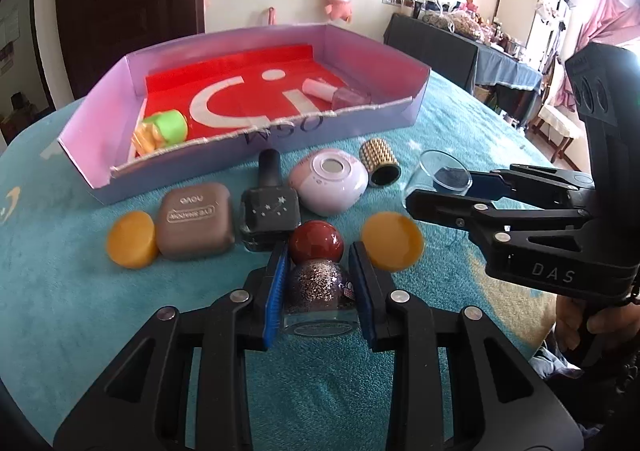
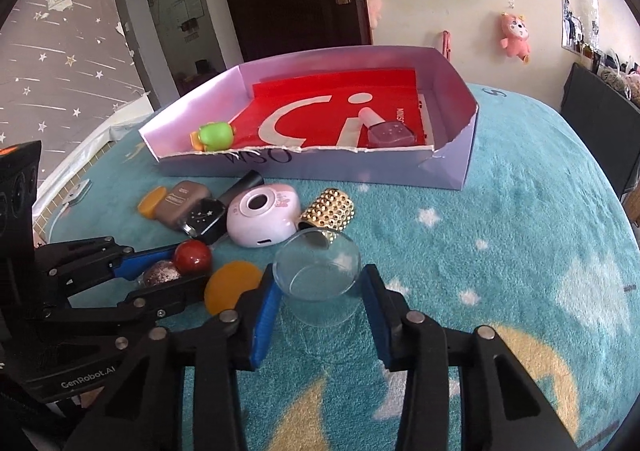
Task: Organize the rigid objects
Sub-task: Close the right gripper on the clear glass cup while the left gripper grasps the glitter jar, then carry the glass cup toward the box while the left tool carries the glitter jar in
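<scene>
My left gripper (image 1: 318, 283) is shut on a glitter nail polish bottle (image 1: 320, 299) with a round red cap (image 1: 316, 242); it also shows in the right wrist view (image 2: 160, 273). My right gripper (image 2: 320, 291) is open, its fingers on either side of a small clear glass bowl (image 2: 318, 271) that lies on the blanket; the bowl shows in the left wrist view (image 1: 440, 171). A lilac cardboard tray (image 1: 224, 171) with a red liner stands behind, holding a green toy (image 1: 166, 127) and a pale nail polish bottle (image 1: 336, 93).
On the teal blanket (image 2: 500, 231) lie two orange discs (image 1: 132, 239) (image 1: 394, 241), a brown compact (image 1: 196, 221), a black bottle (image 1: 270, 207), a pink round device (image 1: 328, 183) and a gold studded cylinder (image 1: 380, 163).
</scene>
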`<state>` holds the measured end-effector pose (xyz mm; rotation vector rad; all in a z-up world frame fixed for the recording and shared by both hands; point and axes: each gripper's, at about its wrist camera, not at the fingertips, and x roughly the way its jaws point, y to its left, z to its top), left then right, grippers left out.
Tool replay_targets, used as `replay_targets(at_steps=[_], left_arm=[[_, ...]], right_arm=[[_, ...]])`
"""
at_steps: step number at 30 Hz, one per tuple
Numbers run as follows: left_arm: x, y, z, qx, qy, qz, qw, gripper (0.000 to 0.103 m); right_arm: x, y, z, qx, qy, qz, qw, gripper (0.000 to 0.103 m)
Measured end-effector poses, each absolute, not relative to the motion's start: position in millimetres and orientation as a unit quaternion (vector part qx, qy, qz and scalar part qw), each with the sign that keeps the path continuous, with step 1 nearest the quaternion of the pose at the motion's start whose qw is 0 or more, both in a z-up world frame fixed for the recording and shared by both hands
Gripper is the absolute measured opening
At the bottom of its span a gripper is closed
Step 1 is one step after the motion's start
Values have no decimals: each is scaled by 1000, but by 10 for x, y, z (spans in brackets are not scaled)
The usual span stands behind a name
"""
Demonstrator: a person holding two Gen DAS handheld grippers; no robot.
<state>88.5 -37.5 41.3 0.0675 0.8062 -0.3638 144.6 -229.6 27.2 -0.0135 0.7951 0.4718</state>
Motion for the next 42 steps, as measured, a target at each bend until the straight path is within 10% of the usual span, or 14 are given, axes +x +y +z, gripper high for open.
replay_targets(at_steps=[42], left_arm=[[907,-204,700,31,359,-168,918,29]], right_arm=[[1328,-2254,558,-19,352,223,909,43]])
